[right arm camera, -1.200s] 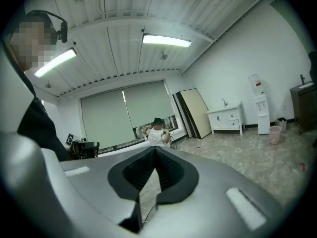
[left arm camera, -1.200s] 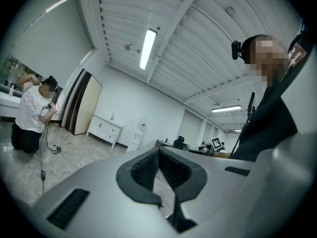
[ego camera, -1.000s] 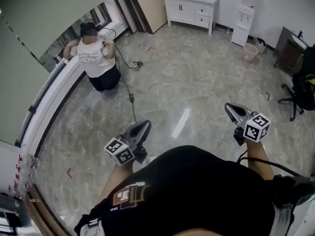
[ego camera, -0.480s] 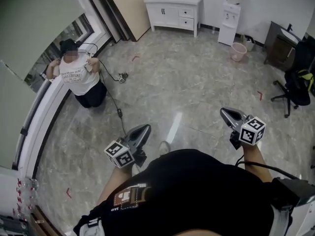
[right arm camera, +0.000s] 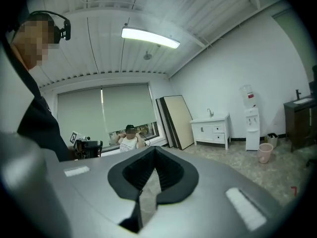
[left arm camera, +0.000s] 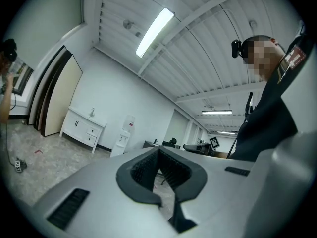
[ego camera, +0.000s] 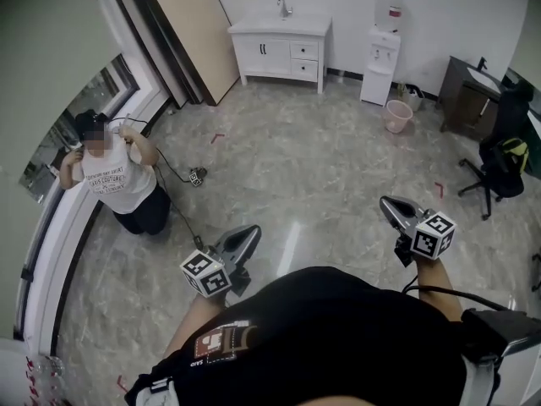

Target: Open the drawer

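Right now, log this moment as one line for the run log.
phase: pre-contact | left gripper: shut, empty | right gripper: shut, empty | drawers: closed, on white cabinet across the room

the person is holding a grey two-jaw left gripper (ego camera: pixel 251 229) and a matching right gripper (ego camera: pixel 385 202) out ahead of the torso, both pointing roughly level, each with jaws closed together on nothing.
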### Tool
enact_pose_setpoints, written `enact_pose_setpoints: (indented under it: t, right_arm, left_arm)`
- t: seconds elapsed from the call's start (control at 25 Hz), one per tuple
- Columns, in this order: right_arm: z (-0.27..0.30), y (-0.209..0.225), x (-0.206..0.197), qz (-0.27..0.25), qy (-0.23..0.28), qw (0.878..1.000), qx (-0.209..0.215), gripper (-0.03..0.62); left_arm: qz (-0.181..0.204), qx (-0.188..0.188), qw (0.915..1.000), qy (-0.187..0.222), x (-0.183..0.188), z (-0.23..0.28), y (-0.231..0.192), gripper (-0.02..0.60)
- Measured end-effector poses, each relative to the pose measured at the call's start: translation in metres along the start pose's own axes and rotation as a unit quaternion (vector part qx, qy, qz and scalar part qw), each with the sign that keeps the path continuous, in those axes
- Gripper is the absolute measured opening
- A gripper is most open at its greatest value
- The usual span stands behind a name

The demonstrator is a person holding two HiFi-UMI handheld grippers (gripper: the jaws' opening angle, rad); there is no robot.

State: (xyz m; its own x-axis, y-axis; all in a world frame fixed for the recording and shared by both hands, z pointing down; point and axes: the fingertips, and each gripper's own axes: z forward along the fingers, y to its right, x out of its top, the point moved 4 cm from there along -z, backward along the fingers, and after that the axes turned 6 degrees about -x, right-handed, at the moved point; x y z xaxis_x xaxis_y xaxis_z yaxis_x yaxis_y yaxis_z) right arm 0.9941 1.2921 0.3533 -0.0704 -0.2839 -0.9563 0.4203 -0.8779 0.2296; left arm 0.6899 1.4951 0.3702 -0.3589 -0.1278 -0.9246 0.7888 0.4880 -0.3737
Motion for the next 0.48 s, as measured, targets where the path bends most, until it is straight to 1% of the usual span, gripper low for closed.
enact_pose_setpoints:
  t: [0.12, 0.24, 0.32, 0.48]
  right_arm:
    - [0.051, 0.005, 0.02, 0.004, 0.01, 1.0, -0.011, -0.005]
    - [0.096, 0.012, 0.029, 0.006, 0.012, 1.0, -0.013, -0.005]
    - [0.121, 0.02, 0.028, 0.011, 0.007, 1.0, -0.012, -0.005]
    - [0.162, 0.048, 0.029, 0.019, -0.006, 1.0, -0.006, -0.004]
  left_arm:
    - [-0.002, -0.007, 1.0, 0.0, 0.027, -0.003, -0.055, -0.008]
    - [0.0, -0.008, 0.9999, -0.006, 0.046, 0.0, -0.102, -0.008]
    - [-0.002, -0.004, 1.0, -0.004, 0.054, 0.004, -0.127, -0.008]
    - [-0.009, 0.01, 0.9999, 0.002, 0.059, 0.017, -0.164, -0.008]
